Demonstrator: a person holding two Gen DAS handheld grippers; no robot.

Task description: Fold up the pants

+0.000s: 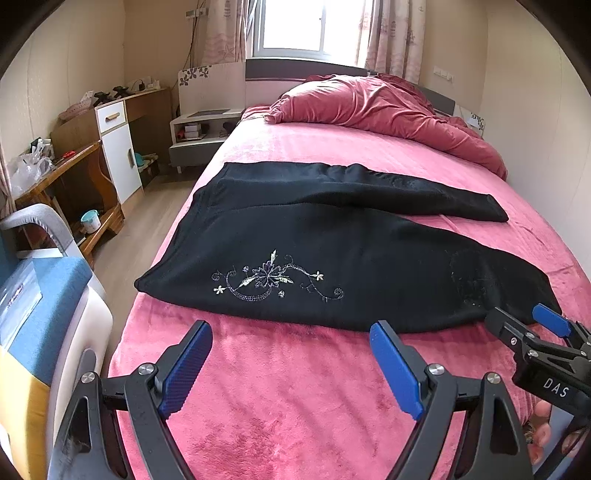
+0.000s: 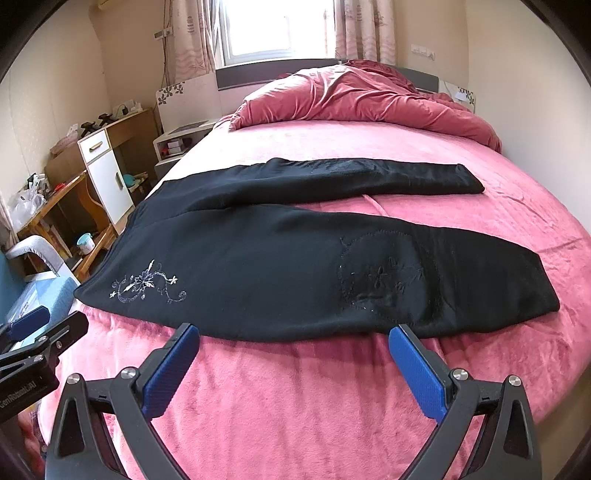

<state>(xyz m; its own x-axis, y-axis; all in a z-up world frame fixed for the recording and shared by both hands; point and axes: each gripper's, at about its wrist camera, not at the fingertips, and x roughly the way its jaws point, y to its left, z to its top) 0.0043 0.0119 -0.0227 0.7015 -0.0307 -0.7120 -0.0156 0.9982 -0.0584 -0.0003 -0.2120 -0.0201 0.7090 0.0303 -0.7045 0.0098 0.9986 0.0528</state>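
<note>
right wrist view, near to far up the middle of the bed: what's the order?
right gripper, open → bare pink blanket → near leg of the black pants → far leg → rumpled red duvet → headboard → window.

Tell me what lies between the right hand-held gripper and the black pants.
Nothing but bare pink blanket lies between the open right hand-held gripper and the near edge of the black pants, as the right wrist view shows.

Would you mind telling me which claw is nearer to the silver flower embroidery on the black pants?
Left. The left claw hangs open just short of the embroidery; the right claw is off toward the leg ends.
</note>
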